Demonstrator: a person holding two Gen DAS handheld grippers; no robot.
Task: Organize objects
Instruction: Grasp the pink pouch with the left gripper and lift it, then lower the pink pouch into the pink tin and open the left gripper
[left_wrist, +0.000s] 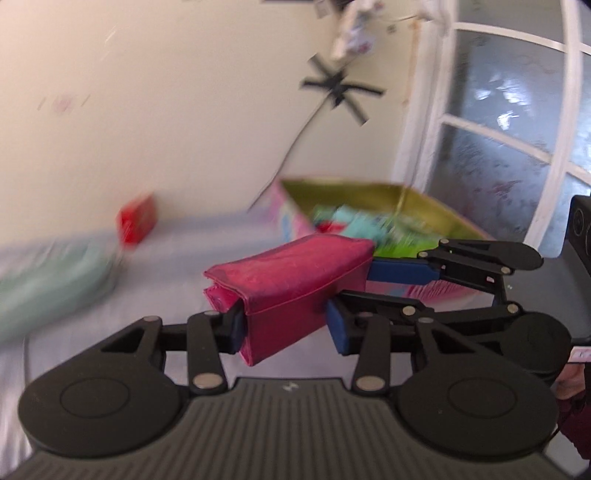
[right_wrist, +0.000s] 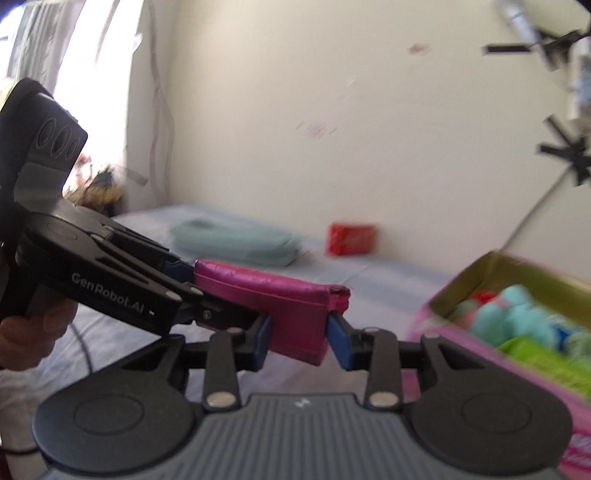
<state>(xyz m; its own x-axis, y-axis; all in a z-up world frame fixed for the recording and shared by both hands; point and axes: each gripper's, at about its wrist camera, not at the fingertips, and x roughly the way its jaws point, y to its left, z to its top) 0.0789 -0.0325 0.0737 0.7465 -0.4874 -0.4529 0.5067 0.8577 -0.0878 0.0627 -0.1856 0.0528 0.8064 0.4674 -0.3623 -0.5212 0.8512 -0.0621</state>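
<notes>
Both grippers clamp the same magenta pouch (left_wrist: 295, 288), held in the air over the bed (left_wrist: 177, 266). The left gripper (left_wrist: 286, 326) pinches its lower part between blue pads at frame centre, while the right gripper (left_wrist: 373, 284) grips it from the right side of the frame. In the right wrist view, the right gripper (right_wrist: 299, 339) squeezes the pouch's near end. Right of centre sits an open pink box (left_wrist: 436, 210) of soft items. A red box (right_wrist: 351, 239) and a folded teal cloth (right_wrist: 236, 242) lie near the wall.
</notes>
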